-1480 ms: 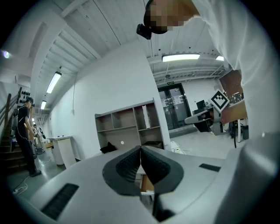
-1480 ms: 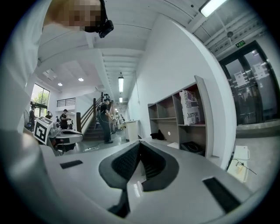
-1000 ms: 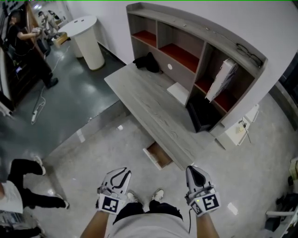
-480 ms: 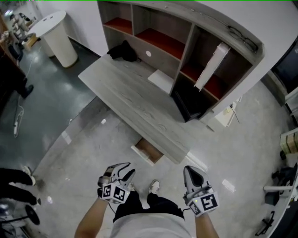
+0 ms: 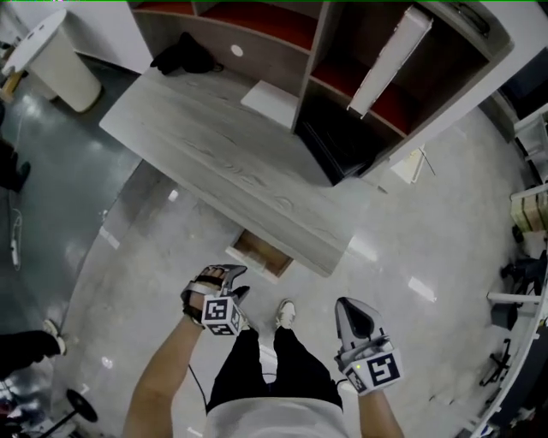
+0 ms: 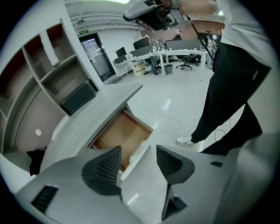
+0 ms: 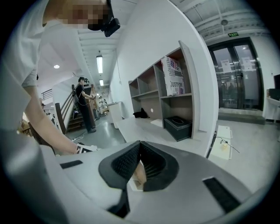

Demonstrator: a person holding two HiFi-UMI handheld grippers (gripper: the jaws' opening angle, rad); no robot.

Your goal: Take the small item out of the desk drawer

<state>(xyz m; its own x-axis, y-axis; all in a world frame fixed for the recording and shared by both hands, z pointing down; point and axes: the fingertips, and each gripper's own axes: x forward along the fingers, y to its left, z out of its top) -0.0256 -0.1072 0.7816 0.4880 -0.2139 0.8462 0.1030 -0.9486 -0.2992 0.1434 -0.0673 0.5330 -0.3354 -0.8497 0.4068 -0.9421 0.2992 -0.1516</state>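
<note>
Left tool [image 6: 136, 159] tipped toward drawer [image 6: 117, 136], jaws just opening, seemingly empty

Grey wood-grain counter [image 5: 214, 162], tan drawer [image 5: 257, 252] (white front)
Behind the counter, shelves [image 5: 265, 21] lined red; on the counter, a black bundle [image 5: 181, 56]; below it, pale glossy grey floor [image 5: 411, 248].

Shelf unit [image 5: 308, 60]: grey w/ red compartment floors, at back of tabletop [image 5: 214, 162].
Black cloth bundle [image 5: 181, 53]: on tabletop, far left, against unit.
White sheet [image 5: 270, 103]: flat on tabletop, nr centre divider.
Black box [image 5: 334, 144]: lower rt compartment.
White panel [image 5: 390, 60]: leaning tilted in rt bay.
White round pedestal table [image 5: 51, 56]: on floor [image 5: 428, 239], well apart, upper left.
Bkgd: glass doors [image 7: 236, 74]; person [image 7: 83, 105] by stairs.
</note>
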